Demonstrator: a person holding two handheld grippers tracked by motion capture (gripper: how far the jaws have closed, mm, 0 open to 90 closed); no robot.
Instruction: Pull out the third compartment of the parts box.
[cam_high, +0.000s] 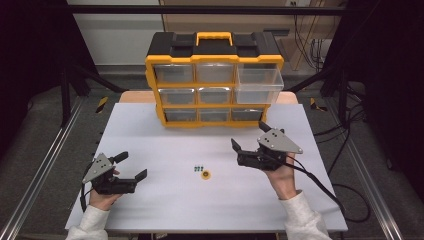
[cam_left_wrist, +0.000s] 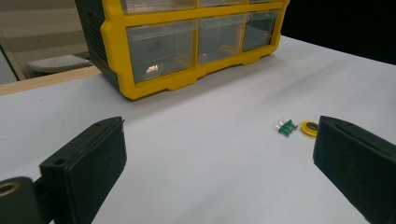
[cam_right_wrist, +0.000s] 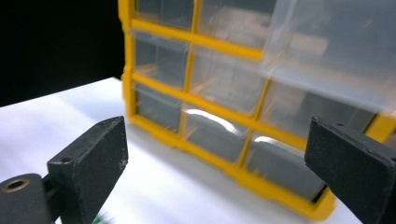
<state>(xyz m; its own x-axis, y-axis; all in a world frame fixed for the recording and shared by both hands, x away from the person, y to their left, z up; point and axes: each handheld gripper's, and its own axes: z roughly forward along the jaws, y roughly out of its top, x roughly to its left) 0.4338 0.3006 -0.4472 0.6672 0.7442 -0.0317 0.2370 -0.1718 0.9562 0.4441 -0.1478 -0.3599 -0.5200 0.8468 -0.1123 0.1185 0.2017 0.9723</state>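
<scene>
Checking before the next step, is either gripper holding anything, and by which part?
Nothing is held. Left gripper and right gripper are both open and empty.

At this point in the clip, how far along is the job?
Done: the cabinet's top-right drawer is pulled out. In hand: nothing; the right gripper and left gripper are open and empty. Left: the green part and yellow disc lie on the table.

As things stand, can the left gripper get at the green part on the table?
Probably yes. The left gripper is open and empty, and the green part lies on bare table beside the yellow disc, off to its right-hand jaw, with nothing between. The right gripper is off by the cabinet.
</scene>
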